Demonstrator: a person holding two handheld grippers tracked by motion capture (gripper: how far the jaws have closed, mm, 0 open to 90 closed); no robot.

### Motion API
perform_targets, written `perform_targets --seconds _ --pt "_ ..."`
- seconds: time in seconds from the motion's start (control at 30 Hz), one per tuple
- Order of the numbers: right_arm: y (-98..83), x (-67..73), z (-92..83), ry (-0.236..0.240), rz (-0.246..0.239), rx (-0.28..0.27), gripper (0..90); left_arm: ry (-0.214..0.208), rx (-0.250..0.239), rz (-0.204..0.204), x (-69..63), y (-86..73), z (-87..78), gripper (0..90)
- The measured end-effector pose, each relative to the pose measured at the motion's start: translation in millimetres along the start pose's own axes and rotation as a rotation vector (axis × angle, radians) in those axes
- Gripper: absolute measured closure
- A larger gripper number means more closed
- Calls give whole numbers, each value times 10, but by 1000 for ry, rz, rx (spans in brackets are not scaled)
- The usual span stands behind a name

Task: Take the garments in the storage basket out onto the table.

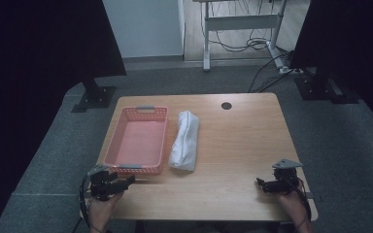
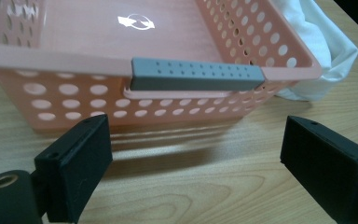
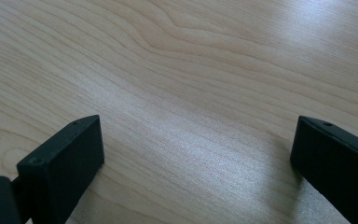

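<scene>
A pink perforated basket with grey handles lies on the wooden table, left of centre. A folded white cloth lies right beside it. My left gripper sits at the table's front left, just short of the basket's near grey handle, jaws open with bare wood between them. The white cloth shows behind the basket's right corner. My right gripper rests low at the front right, open over bare wood.
A dark round hole marks the table's far side. Black stands and a white desk frame with cables stand on the grey floor beyond the table.
</scene>
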State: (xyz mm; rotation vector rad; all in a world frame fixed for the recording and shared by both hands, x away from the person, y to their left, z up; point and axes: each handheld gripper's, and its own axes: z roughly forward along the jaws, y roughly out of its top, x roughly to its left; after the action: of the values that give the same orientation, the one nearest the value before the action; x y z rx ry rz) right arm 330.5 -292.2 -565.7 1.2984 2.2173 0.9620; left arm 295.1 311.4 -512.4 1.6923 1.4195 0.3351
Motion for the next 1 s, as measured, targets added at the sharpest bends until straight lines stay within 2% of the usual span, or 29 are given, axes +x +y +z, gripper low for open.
perform_targets --seconds 0.2,0.5,0.8,1.0 --pt "0 0 0 0 0 0 22 3 3 11 -5 -73 32 86" --pt "0 0 0 0 0 0 22 34 4 41 -47 -166 87 86" --pt "0 0 0 0 0 0 22 85 32 107 -117 -259 174 86" --pt "0 0 0 0 0 0 22 104 45 122 -141 -309 209 86"
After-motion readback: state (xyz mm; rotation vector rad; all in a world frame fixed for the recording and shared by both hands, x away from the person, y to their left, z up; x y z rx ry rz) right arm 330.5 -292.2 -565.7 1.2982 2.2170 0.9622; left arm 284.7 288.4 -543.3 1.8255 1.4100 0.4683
